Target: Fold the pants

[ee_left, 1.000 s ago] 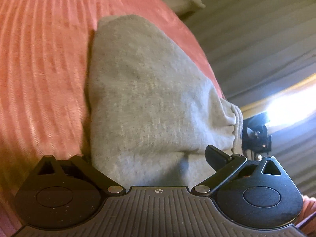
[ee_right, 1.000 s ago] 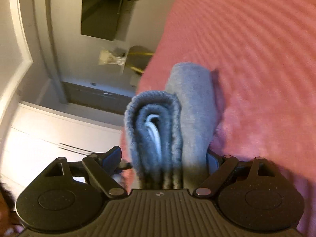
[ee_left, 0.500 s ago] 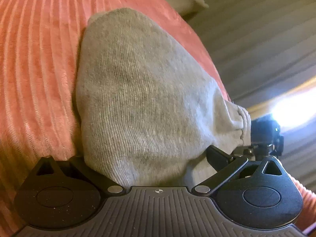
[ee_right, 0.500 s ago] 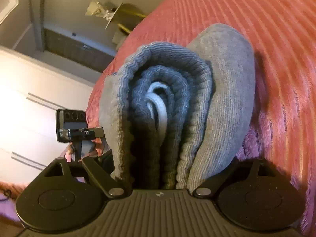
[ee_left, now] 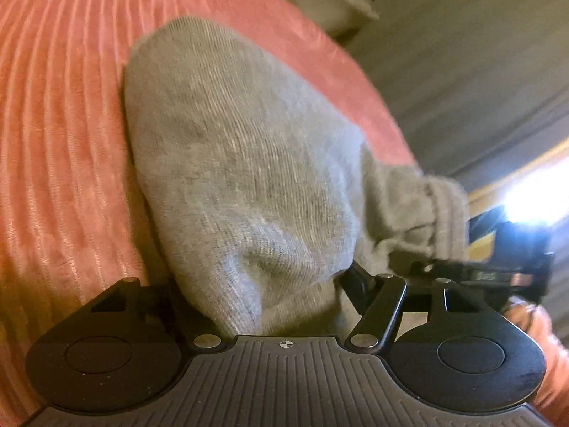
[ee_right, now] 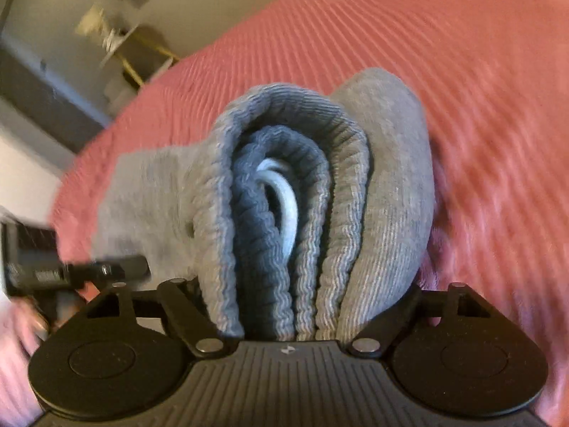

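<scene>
Grey sweatpants (ee_left: 242, 163) lie folded into a thick bundle on a pink ribbed bedspread (ee_left: 60, 124). My left gripper (ee_left: 263, 277) has one end of the bundle between its jaws, which are closing; the cloth puckers there. Its left finger is hidden by the cloth. In the right wrist view the ribbed waistband end (ee_right: 295, 192), with a white drawstring (ee_right: 288, 203) in its fold, fills my right gripper (ee_right: 306, 284). These jaws are closing too, and the folds are squeezed at their base. Each view shows the other gripper at the bundle's far side.
The bedspread's edge (ee_left: 384, 106) runs just right of the pants, with grey floor (ee_left: 462, 53) beyond and a pale cloth heap (ee_left: 330, 3) far off. Bright light (ee_left: 533, 192) glares at the right. A wall and dark skirting (ee_right: 53, 99) lie past the bed's left edge.
The left jaws have narrowed and the cloth between them now puckers. The right gripper has swung and rolled round to face the waistband end, and the bundle now fills its jaws.
</scene>
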`<state>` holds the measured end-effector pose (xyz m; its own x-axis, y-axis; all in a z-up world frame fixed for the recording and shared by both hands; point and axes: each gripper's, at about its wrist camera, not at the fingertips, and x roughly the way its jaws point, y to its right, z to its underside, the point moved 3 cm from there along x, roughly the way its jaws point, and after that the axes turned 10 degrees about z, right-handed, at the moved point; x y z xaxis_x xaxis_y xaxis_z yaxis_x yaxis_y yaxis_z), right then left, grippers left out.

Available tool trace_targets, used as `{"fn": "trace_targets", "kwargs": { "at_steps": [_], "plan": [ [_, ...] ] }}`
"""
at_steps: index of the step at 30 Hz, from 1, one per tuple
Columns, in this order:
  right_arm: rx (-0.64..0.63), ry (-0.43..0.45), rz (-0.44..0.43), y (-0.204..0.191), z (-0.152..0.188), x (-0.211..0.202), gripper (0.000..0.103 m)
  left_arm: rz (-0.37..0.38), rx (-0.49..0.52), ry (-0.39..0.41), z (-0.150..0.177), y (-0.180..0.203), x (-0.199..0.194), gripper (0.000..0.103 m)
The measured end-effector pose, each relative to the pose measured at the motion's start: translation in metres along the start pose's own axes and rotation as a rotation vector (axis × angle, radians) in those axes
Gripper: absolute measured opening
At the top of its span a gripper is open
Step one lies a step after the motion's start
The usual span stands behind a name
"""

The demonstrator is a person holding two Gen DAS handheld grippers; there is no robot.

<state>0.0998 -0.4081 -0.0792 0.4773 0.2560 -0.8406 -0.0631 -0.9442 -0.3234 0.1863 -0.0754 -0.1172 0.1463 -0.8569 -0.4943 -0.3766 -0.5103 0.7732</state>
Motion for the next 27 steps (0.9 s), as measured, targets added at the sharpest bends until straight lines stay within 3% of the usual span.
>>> {"fn": "trace_targets", "kwargs": {
  "at_steps": [2,3,4,6,9,14,19,23,27],
  "plan": [
    [0.016,0.009,0.012,-0.001,0.002,0.002,0.074,0.012,0.004,-0.015,-0.002,0.004,0.009,0.083],
    [0.029,0.007,0.015,-0.001,0.001,0.002,0.073,-0.011,-0.022,-0.018,-0.003,0.006,0.010,0.079],
    [0.029,0.005,0.024,0.004,0.000,-0.001,0.073,-0.041,-0.041,-0.013,-0.005,0.009,0.010,0.073],
    [0.015,0.018,0.053,-0.003,0.002,-0.008,0.067,-0.093,0.012,0.011,-0.004,0.021,0.004,0.050],
    [-0.052,0.092,0.077,-0.023,0.008,-0.024,0.063,-0.151,0.093,0.053,0.000,0.050,-0.007,0.040],
    [-0.062,0.182,0.036,-0.044,-0.010,-0.050,0.060,-0.167,0.165,0.146,-0.015,0.092,-0.028,0.040],
    [-0.071,0.264,0.018,-0.055,-0.059,-0.060,0.060,-0.208,0.197,0.230,-0.063,0.106,-0.034,0.040],
    [-0.078,0.307,0.030,-0.058,-0.106,-0.039,0.060,-0.284,0.189,0.260,-0.106,0.091,-0.022,0.041],
    [-0.088,0.293,0.061,-0.065,-0.140,0.000,0.060,-0.373,0.181,0.253,-0.131,0.064,-0.004,0.043]
  ]
}}
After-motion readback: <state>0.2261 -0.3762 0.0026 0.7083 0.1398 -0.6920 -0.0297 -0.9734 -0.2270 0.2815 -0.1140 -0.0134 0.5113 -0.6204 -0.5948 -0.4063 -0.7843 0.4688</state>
